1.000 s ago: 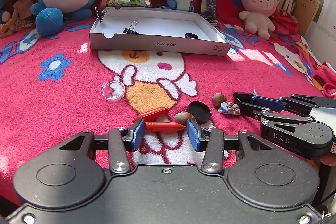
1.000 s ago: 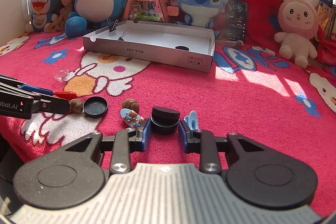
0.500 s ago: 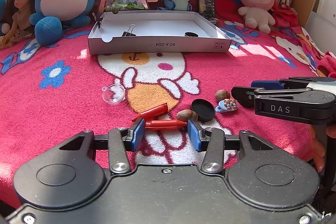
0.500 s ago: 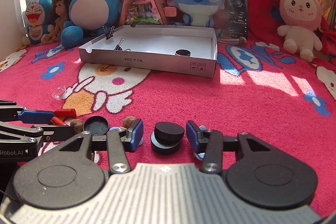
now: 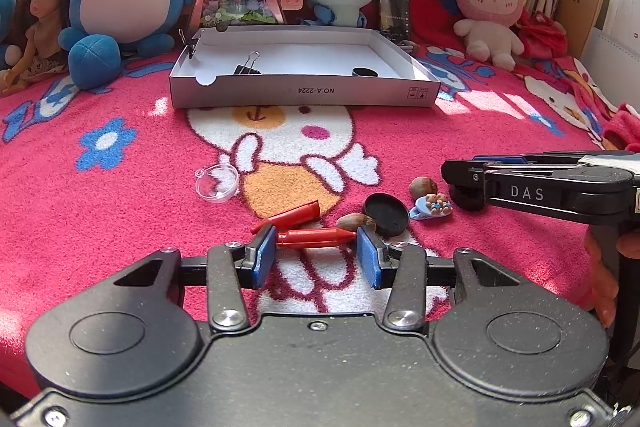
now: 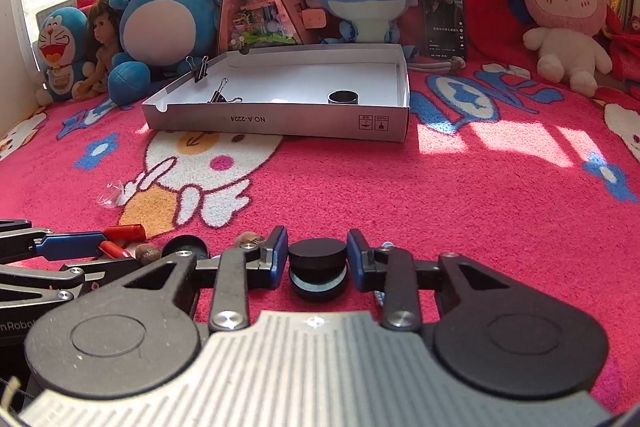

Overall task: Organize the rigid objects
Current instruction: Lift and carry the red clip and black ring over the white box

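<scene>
My left gripper (image 5: 316, 257) sits low over the blanket, its blue pads against the two ends of a red pen (image 5: 316, 237) that lies crosswise between them. A red pen cap (image 5: 292, 215), a brown nut (image 5: 354, 221) and a black lid (image 5: 386, 213) lie just beyond. My right gripper (image 6: 317, 255) has its jaws closing, and the pads press on the upper of two stacked black discs (image 6: 317, 254). From the left wrist view it reaches in from the right (image 5: 464, 183). The white cardboard box (image 5: 304, 95) stands farther back.
In the box lie a binder clip (image 5: 248, 67) and a black ring (image 5: 364, 71). A clear half-sphere (image 5: 216, 183), a second nut (image 5: 423, 184) and a small figure charm (image 5: 434, 205) rest on the blanket. Plush toys, a doll and a phone line the back.
The right jaws widened around the black discs, then narrowed onto the upper one. In the left wrist view the right gripper rolled level and shifted slightly. The left gripper kept still.
</scene>
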Demonstrator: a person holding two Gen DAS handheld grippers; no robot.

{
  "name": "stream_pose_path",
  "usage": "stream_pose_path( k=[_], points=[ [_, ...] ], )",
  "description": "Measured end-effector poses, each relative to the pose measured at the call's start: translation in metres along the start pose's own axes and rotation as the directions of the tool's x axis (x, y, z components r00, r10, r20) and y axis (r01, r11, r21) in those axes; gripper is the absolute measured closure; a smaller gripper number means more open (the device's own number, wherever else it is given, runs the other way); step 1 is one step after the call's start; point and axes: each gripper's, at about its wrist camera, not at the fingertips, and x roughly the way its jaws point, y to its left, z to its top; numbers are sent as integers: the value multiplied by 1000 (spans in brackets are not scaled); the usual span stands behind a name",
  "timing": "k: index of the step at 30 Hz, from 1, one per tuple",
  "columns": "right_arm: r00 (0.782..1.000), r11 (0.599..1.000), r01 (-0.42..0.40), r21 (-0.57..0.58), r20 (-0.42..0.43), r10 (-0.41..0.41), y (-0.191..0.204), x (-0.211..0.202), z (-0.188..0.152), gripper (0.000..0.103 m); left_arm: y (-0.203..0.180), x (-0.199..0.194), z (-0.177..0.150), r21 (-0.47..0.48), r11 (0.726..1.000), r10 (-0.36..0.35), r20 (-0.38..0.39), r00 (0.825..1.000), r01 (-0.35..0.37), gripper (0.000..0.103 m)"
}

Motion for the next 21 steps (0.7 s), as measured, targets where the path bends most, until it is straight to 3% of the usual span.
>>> stream_pose_path(
  k=[8,21],
  points=[
    [999,1000,10,-23,40,-9,3,-3,8,65,6,-5,16,-12,1000,0,38,999,0,61],
    [993,999,27,-20,117,-24,1,7,46,65,36,13,76,-79,997,12,74,997,-6,61]
  ],
)
